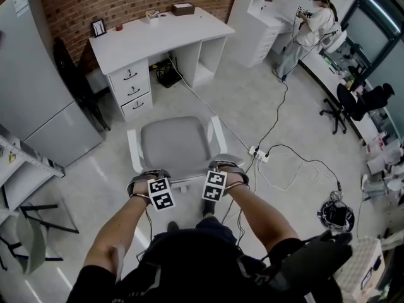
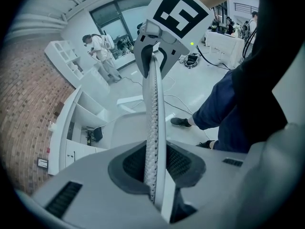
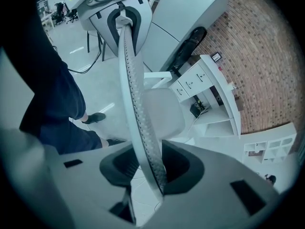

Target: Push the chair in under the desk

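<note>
Chair (image 1: 175, 145): grey seat, white arms, perforated backrest (image 2: 153, 104) clamped by left tongs (image 1: 149, 175), right tongs (image 1: 228, 168)

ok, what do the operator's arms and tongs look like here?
Left tongs and right tongs: light grey moulded shells with dark, textured pad pockets. Each carries a white cube with black square markers. The person wears a dark short-sleeved top, so the forearms are bare.
</note>
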A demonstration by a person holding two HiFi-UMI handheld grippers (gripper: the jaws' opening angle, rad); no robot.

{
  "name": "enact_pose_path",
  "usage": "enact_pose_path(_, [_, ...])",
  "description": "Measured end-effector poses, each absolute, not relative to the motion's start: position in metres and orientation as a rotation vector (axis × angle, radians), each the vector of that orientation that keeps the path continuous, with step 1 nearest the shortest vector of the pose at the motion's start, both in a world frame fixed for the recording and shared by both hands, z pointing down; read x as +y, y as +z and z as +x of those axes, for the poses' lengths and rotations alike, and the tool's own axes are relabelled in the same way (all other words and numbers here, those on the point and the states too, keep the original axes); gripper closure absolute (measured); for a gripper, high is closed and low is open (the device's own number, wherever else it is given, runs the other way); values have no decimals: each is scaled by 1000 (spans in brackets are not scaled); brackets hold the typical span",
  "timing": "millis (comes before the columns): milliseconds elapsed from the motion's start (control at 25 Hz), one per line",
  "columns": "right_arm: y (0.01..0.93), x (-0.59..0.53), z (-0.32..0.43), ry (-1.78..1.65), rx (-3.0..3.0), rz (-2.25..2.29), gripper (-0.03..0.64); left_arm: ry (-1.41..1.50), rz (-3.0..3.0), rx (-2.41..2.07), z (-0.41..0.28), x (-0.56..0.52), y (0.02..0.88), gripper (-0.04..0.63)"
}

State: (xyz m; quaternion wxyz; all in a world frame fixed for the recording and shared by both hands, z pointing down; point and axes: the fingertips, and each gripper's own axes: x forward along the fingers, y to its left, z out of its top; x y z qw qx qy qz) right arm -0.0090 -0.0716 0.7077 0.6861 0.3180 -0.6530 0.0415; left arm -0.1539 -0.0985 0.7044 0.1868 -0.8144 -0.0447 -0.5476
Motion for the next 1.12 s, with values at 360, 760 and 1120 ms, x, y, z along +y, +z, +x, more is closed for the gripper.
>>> enact_pose_path(360, [708,-86,5,124,-1474,693,482,-1601,-2282,-126,-141,-113,710,523])
enact_pose_path(760, [708,-107,24,126,-1473,674,483,-1641,-2322,-117,-122,-132,713,526])
enact_pose_path(1120, [711,-122,61,133,-1466,642,480,-1616,-2344,-114,-85,-139,718,532])
